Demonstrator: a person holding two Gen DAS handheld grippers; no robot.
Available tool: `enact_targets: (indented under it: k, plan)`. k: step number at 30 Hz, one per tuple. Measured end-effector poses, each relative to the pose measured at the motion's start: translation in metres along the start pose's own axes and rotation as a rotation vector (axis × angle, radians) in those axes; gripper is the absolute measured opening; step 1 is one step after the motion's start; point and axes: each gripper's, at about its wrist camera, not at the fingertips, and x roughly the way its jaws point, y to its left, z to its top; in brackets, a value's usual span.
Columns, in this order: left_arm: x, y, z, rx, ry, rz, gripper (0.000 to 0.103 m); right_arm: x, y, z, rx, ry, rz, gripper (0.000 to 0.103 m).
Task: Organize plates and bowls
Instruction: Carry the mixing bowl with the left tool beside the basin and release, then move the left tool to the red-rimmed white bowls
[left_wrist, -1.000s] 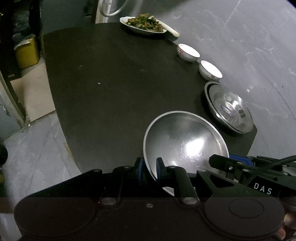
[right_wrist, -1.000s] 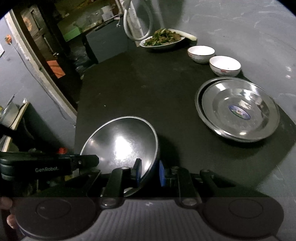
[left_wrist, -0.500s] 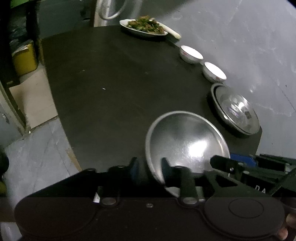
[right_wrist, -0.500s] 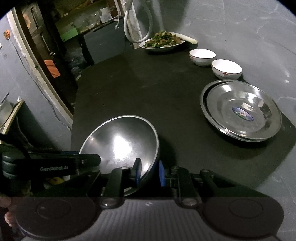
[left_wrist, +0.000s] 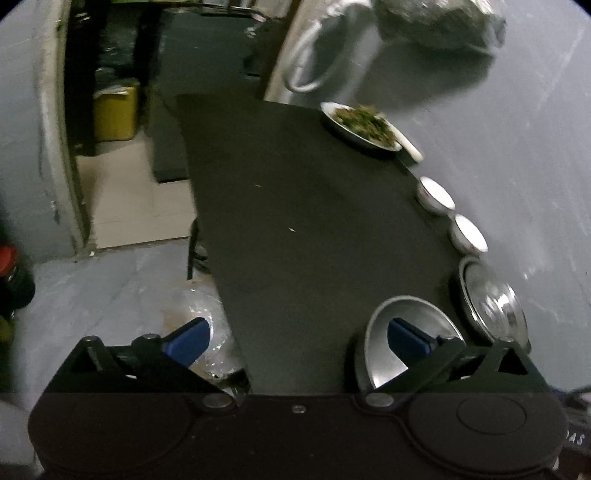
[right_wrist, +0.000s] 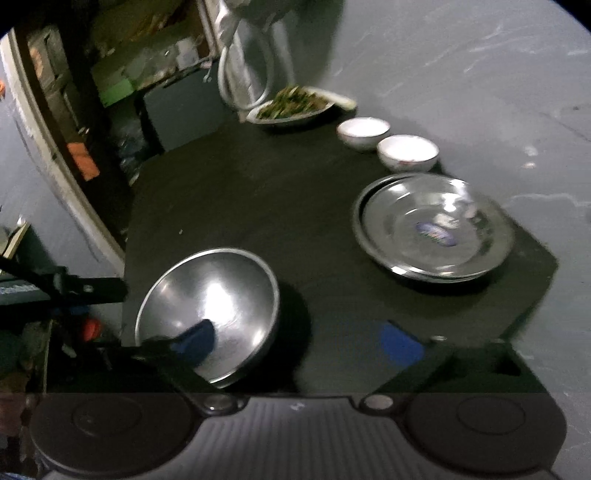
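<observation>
Left tool (left_wrist: 295, 341): jaws spread wide, holding nothing; its right pad hangs over the steel bowl (left_wrist: 402, 343) at 4 o'clock. Right tool (right_wrist: 299, 343): also spread wide, empty; its left pad sits over the same steel bowl (right_wrist: 210, 310) at 8 o'clock. Bowl rests on the black bench (right_wrist: 258, 206), near edge. At 2 o'clock in the right wrist view, stacked steel plates (right_wrist: 436, 229). Beyond them, 2 white bowls, near one (right_wrist: 408, 152), far one (right_wrist: 364, 131), close together along the bench's right edge. Farthest, 12 o'clock: dish of greens (right_wrist: 291, 107).
</observation>
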Motion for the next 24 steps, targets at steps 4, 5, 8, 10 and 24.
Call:
enact_targets:
  k: [4,5,8,10,24]
  plan:
    - [-0.004,0.01,-0.001,-0.056,0.005,0.008,0.102,-0.007,-0.006,-0.002,0.009,-0.015,-0.033,0.103]
    - [-0.004,0.012,-0.002,-0.064,0.007,0.009,0.102,-0.008,-0.006,-0.003,0.009,-0.016,-0.038,0.103]
    - [-0.005,0.014,-0.004,-0.086,0.006,0.024,0.102,-0.012,-0.007,-0.005,0.003,-0.021,-0.057,0.103]
    - [-0.006,0.014,-0.003,-0.093,0.004,0.038,0.102,-0.015,-0.009,-0.006,-0.003,-0.028,-0.069,0.103]
    - [0.0,-0.019,0.033,-0.076,-0.013,0.24,0.102,0.0,-0.065,0.032,0.138,-0.233,-0.157,0.103]
